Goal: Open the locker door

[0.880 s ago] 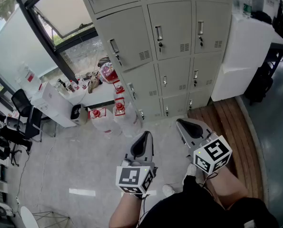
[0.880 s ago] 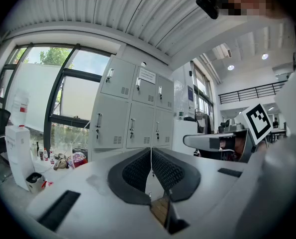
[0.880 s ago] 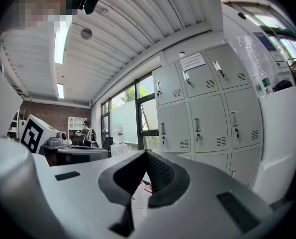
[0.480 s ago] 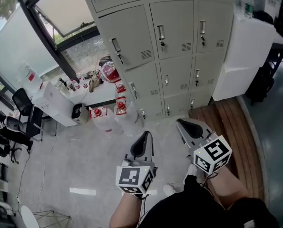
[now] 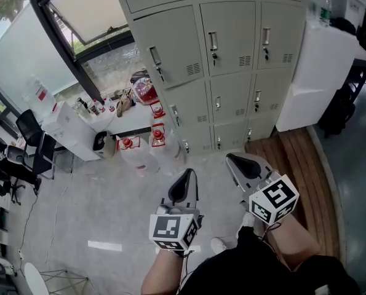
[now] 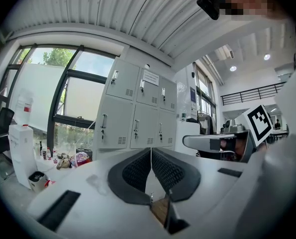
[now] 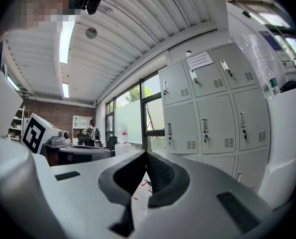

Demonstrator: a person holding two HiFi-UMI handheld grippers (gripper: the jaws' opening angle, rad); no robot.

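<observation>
Your left tongs (image 6: 150,156) are pressed fully together with nothing between them. Your right tongs (image 7: 146,158) are closed the same way, pads meeting and empty. Both are held low in front of your body, pointing at the lockers (image 5: 232,60) and well apart from them. Every locker door in view is shut, with handles and keys in place.

Since a moment ago the tongs keep their place in the head view, while the lockers have slid slightly to the right in it.

The lockers' top row is cut off at the head view's upper edge. A paper note (image 7: 199,59) on an upper door is too small to read. The clutter on the low white surface (image 5: 84,118) left of the lockers cannot be told apart; red-capped water jugs (image 5: 161,146) stand on the floor beside it.
</observation>
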